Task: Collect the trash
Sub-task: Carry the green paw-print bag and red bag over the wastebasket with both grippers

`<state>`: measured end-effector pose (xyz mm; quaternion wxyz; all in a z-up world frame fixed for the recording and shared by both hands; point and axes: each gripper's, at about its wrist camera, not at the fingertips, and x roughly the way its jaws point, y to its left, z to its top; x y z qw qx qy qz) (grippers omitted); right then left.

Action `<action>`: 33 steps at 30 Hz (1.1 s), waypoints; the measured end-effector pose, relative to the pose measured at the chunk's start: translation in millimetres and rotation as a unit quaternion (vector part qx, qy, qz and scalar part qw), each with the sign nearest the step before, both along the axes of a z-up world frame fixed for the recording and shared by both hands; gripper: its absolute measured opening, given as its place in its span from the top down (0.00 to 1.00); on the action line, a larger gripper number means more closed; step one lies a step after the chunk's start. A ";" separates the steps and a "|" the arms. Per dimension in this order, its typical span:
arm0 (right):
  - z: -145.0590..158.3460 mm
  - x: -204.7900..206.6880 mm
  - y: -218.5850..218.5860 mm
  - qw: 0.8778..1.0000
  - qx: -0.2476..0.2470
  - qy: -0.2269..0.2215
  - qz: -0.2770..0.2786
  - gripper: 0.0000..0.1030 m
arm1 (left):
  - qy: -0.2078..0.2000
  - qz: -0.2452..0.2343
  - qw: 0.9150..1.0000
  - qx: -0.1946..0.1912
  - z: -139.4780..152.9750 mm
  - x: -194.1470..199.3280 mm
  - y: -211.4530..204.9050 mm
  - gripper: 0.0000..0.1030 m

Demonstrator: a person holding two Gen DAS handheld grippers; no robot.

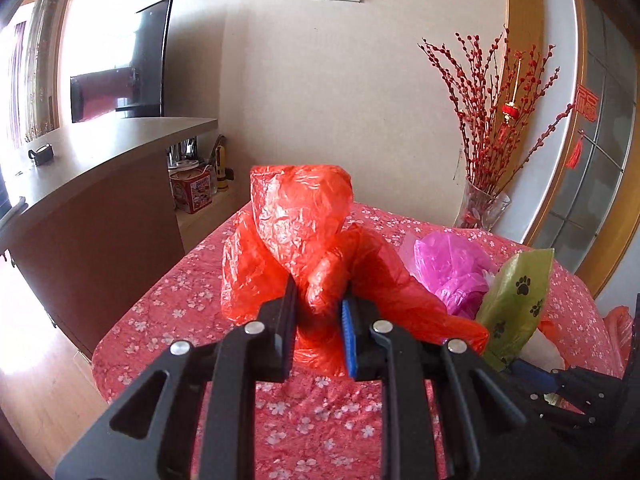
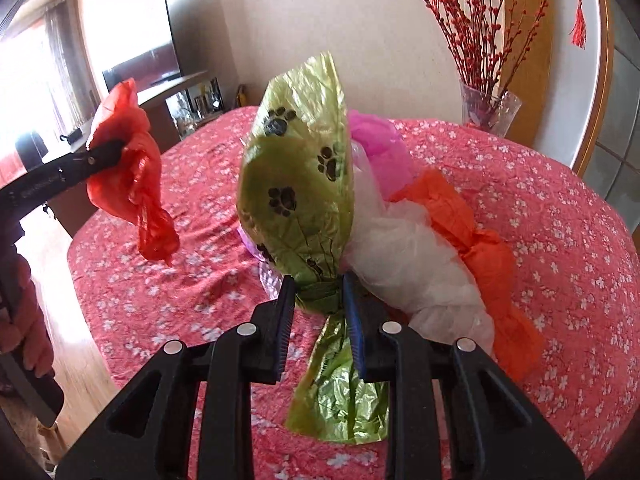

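My left gripper (image 1: 319, 300) is shut on a crumpled red plastic bag (image 1: 296, 224) and holds it above the table; the right wrist view shows the same red bag (image 2: 132, 176) hanging from that gripper at the left. My right gripper (image 2: 318, 292) is shut on the neck of a green plastic bag with black paw prints (image 2: 296, 172), which also shows in the left wrist view (image 1: 516, 300). Behind it on the table lie a pink bag (image 2: 384, 148), a white bag (image 2: 420, 264) and an orange bag (image 2: 480, 248).
The round table has a red floral cloth (image 2: 560, 220). A glass vase with red branches (image 1: 484, 204) stands at its far right edge. A brown counter with a TV (image 1: 120, 68) is to the left, over a wood floor (image 1: 36, 380).
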<state>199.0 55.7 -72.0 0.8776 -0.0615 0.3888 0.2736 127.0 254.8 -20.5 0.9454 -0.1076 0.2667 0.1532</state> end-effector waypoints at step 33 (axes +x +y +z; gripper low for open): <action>81.0 -9.1 -117.4 0.987 0.094 -0.086 -0.096 0.96 | -0.012 -0.097 0.995 0.019 19.2 22.7 -82.1 0.81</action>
